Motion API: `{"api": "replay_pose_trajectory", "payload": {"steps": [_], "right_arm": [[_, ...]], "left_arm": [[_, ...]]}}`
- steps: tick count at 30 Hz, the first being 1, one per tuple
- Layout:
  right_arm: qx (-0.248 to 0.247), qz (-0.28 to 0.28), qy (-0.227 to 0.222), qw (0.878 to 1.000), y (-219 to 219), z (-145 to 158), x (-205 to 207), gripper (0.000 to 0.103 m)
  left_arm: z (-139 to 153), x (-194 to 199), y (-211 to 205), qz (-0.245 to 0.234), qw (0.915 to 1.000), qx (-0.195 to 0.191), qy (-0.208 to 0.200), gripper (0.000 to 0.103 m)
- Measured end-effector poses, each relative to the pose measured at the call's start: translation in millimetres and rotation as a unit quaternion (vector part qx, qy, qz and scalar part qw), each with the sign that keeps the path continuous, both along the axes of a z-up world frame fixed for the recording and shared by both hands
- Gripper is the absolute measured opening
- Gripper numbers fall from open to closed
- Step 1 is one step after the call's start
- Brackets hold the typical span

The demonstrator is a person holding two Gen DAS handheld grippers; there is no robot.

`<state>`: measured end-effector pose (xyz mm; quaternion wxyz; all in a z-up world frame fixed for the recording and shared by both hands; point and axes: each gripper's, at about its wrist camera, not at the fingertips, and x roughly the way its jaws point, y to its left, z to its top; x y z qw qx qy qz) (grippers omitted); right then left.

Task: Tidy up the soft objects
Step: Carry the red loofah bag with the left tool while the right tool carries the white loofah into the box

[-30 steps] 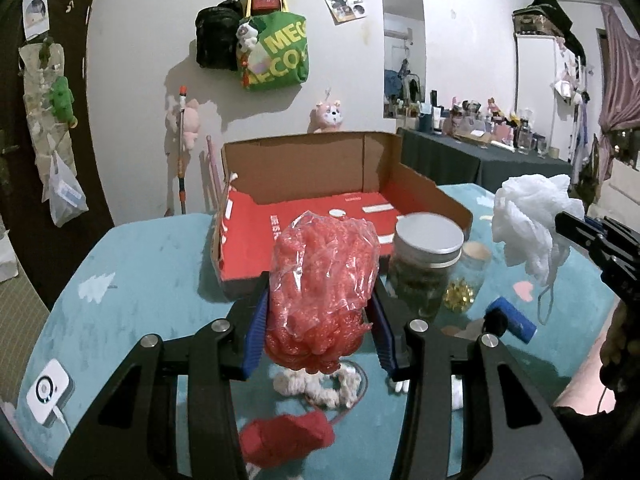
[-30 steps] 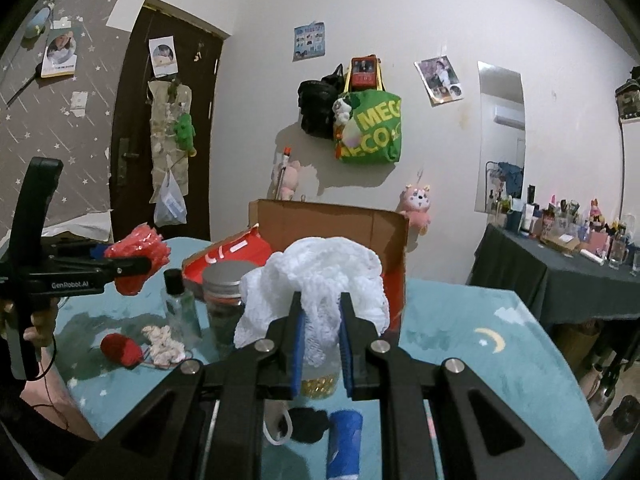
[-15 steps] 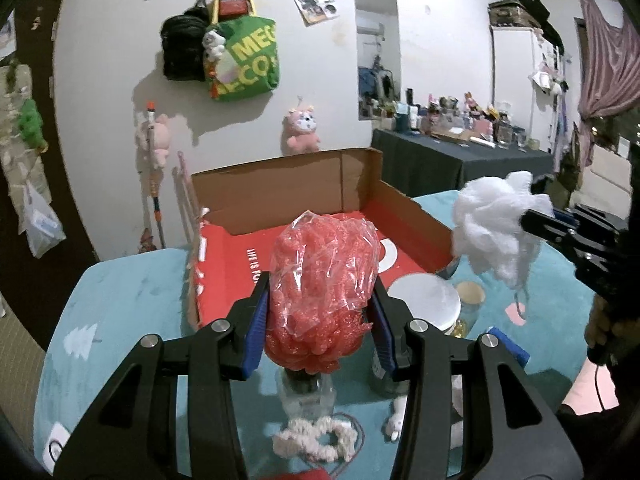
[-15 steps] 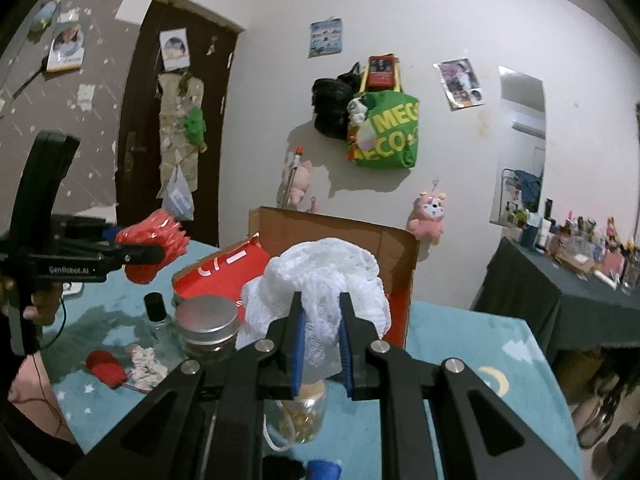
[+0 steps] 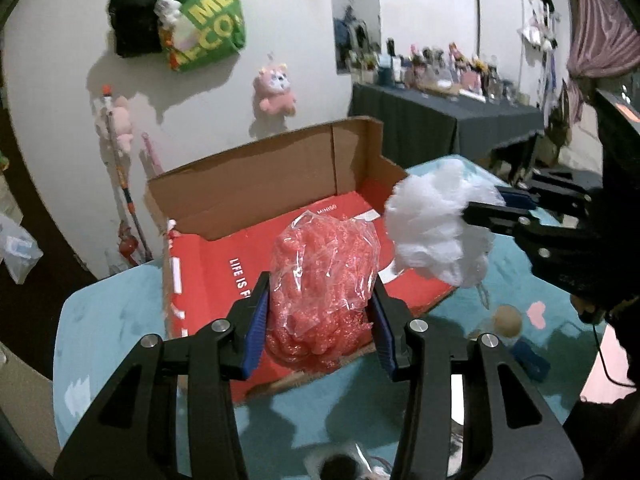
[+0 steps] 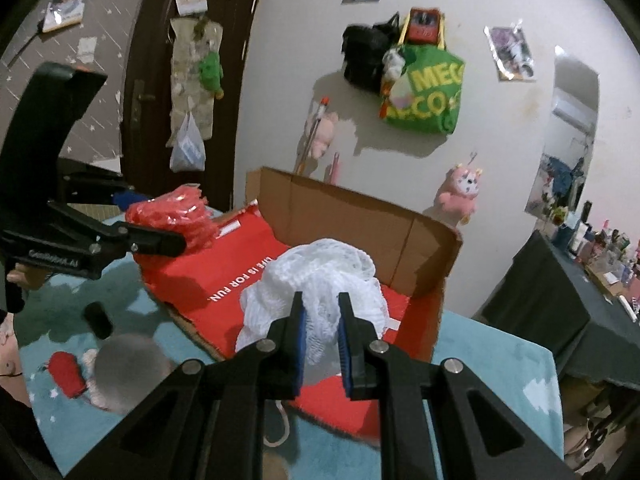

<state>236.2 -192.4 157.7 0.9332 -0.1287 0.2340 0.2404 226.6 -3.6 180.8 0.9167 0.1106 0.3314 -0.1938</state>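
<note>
1. The left gripper [image 5: 318,312] is clamped on a crumpled red mesh bundle wrapped in clear plastic film [image 5: 324,284]. The bundle is squeezed between the blue pads and bulges above and below them, so the soft bulk is carried without slipping.
2. The right gripper [image 6: 322,344] is clamped on a fluffy white net bath puff [image 6: 316,284]. The jaws are nearly together, since the netting compresses to almost nothing, and a white cord loop hangs below the fingers.
3. Both loads are held above a shallow open cardboard box with a red printed inner floor [image 5: 224,268], which lies directly ahead of and below each tool. It is judged that the box is meant as the container for the soft items, hence the raised carry over its near rim.
4. From the left tool the white puff is seen ahead and to the right, just beside the red bundle but apart from it; from the right tool the red bundle is seen far to the left.
5. The raised brown back and side flaps stand beyond the tools; the near edge is low, so entry from the front looks unobstructed.
6. Below the right tool, on the teal cloth-covered table [image 6: 500,360], a small red knitted item [image 6: 66,372] and a blurred jar lid [image 6: 130,364] are left to the lower left, outside the box.
7. The closeness of the two tools is judged the main hazard if both loads are lowered together.
</note>
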Motion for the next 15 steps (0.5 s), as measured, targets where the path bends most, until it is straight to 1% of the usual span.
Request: {"api": "replay_pose_trajectory", "payload": {"steps": [3,7,10,13,15], "right_arm": [[-0.023,-0.001,0.018,1.0,10.0,-4.2,27.9,0.015],[-0.054,-0.011,0.038,0.998,23.3,-11.8,67.7,0.015],[-0.077,-0.026,0.064,0.995,31.7,-20.9,105.8,0.014],[-0.087,-0.043,0.099,0.99,37.5,-32.9,143.0,0.014],[-0.095,-0.051,0.113,0.988,41.1,-40.2,160.7,0.015]], "left_arm": [[-4.9,25.4,-4.1,-0.01,0.9997,0.014,0.019,0.043],[-19.9,69.4,-11.6,-0.018,0.9977,0.034,0.055,0.043],[-36.5,105.2,-18.7,-0.02,0.9948,0.053,0.085,0.043],[-55.9,140.6,-22.9,-0.01,0.9909,0.07,0.115,0.043],[-69.4,164.3,-26.4,-0.004,0.9886,0.079,0.128,0.043]]}}
